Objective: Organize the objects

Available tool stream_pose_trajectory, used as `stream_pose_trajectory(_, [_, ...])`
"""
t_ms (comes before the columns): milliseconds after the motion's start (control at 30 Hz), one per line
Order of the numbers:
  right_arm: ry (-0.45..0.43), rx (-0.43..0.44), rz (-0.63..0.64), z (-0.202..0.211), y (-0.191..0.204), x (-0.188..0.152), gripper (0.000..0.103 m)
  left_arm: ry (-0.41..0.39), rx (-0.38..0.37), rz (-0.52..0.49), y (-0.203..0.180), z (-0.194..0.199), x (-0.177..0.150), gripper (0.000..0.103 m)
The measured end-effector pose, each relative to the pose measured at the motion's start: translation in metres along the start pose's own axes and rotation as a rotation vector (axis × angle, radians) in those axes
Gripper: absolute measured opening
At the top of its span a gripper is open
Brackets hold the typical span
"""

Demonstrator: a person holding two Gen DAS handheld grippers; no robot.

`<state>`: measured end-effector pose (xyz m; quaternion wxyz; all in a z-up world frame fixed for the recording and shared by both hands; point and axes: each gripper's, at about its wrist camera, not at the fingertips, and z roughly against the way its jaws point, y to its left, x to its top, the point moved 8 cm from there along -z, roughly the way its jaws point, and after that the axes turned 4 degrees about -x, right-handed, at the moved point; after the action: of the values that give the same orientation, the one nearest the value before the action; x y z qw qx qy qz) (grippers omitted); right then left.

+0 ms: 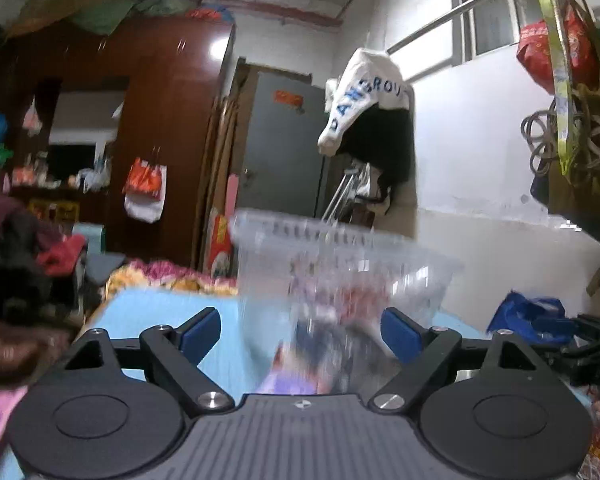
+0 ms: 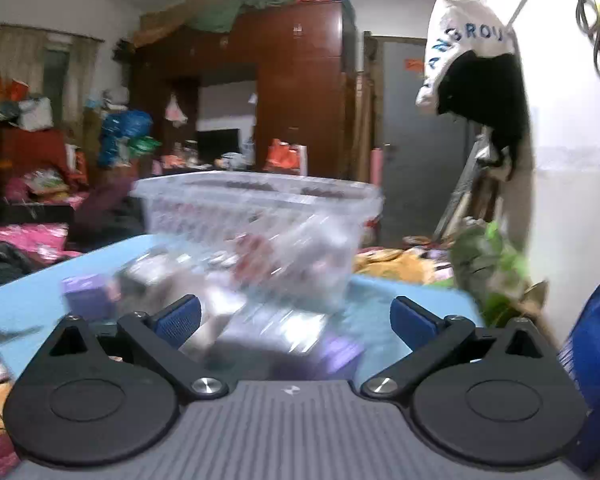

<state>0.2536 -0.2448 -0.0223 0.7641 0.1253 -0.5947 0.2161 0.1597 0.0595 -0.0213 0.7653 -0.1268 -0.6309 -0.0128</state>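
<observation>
A clear ribbed plastic basket (image 2: 260,216) stands on the light-blue table (image 2: 28,292), holding blurred small packets; more packets, one a purple box (image 2: 86,294), lie on the near side. Left gripper (image 1: 302,332) and right gripper (image 2: 296,318) are both spread wide, holding nothing.

Both wrist views look low and close across the blue table (image 1: 148,312) – sharing the clear basket (image 2: 256,216); wardrobe (image 1: 156,120) behind

The only legible lettering is blue capitals reading "ANGROU" on a white garment (image 1: 364,88) (image 2: 466,46) hanging from the wall rail; other labels are blurred.
</observation>
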Motion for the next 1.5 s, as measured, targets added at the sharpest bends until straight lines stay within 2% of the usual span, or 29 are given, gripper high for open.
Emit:
stream_pose_trajectory(67, [-0.002, -0.001, 0.018, -0.005, 0.008, 0.000, 0.103, 0.012, -0.001, -0.003, 0.002, 0.001, -0.012, 0.090])
stream_pose_trajectory(133, [-0.027, -0.043, 0.054, -0.007, 0.014, 0.000, 0.103, 0.021, -0.050, 0.006, 0.005, -0.005, -0.018, 0.090])
stream_pose_trajectory(200, [-0.021, -0.046, 0.066, -0.016, 0.020, 0.002, 0.103, 0.046, -0.068, 0.014, 0.006, -0.012, -0.023, 0.090])
stream_pose_trajectory(333, [-0.009, -0.067, 0.073, -0.022, 0.022, -0.005, 0.099, 0.074, 0.010, -0.057, 0.006, -0.018, -0.034, 0.090])
stream_pose_trajectory(400, [-0.006, -0.063, 0.065, -0.022, 0.021, -0.008, 0.096, 0.087, 0.024, -0.067, 0.005, -0.019, -0.040, 0.090])
stream_pose_trajectory(433, [-0.005, -0.062, 0.064, -0.023, 0.020, -0.009, 0.094, 0.091, 0.027, -0.066, 0.006, -0.020, -0.042, 0.090])
stream_pose_trajectory(467, [-0.003, -0.063, 0.062, -0.024, 0.019, -0.011, 0.085, 0.098, 0.032, -0.065, 0.007, -0.022, -0.043, 0.090])
stream_pose_trajectory(600, [-0.011, -0.047, 0.029, -0.021, 0.015, -0.013, 0.080, 0.099, 0.039, -0.054, 0.008, -0.023, -0.043, 0.090])
stream_pose_trajectory(667, [-0.013, -0.048, 0.030, -0.021, 0.015, -0.014, 0.070, 0.101, 0.049, -0.063, 0.008, -0.024, -0.043, 0.090])
stream_pose_trajectory(867, [-0.024, -0.059, 0.032, -0.018, 0.016, -0.014, 0.070, 0.110, 0.091, -0.127, 0.002, -0.024, -0.043, 0.090])
stream_pose_trajectory(1033, [-0.070, -0.046, -0.015, -0.012, 0.010, -0.012, 0.070, 0.114, 0.078, -0.143, -0.002, -0.024, -0.043, 0.086])
stream_pose_trajectory(1267, [-0.048, -0.021, -0.022, -0.014, 0.012, -0.012, 0.071, 0.119, 0.078, -0.147, -0.005, -0.024, -0.044, 0.086])
stream_pose_trajectory(1367, [-0.019, 0.016, -0.035, -0.016, 0.011, -0.013, 0.071, 0.120, 0.068, -0.134, -0.004, -0.023, -0.045, 0.086])
stream_pose_trajectory(1500, [-0.008, 0.010, -0.009, -0.016, 0.013, -0.015, 0.070, 0.119, 0.065, -0.131, -0.003, -0.024, -0.044, 0.086])
